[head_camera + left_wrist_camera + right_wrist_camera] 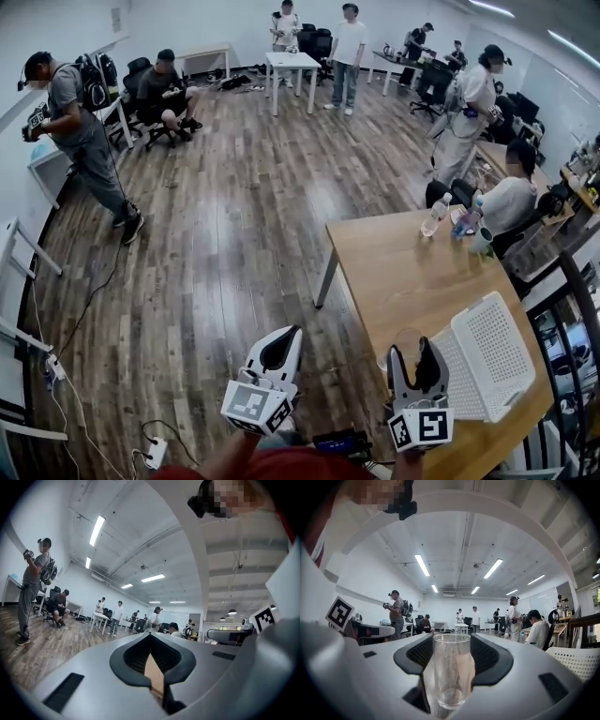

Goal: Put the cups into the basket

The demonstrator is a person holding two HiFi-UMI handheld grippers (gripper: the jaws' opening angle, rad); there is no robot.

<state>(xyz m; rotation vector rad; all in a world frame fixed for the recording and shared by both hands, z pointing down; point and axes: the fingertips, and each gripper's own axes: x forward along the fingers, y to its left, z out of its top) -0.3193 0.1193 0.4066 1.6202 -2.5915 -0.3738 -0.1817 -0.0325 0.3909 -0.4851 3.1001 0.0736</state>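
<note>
A clear drinking glass stands upright between the pads of my right gripper, which is shut on it. In the head view this glass and the right gripper hover over the near left part of the wooden table. The white perforated basket sits just to their right, and its rim shows at the right edge of the right gripper view. My left gripper is off the table's left side, above the floor. In its own view the left gripper is shut and holds nothing.
At the table's far end stand a plastic bottle, a second bottle and a cup, beside a seated person. Several people stand or sit around the room. Cables and a power strip lie on the wooden floor at left.
</note>
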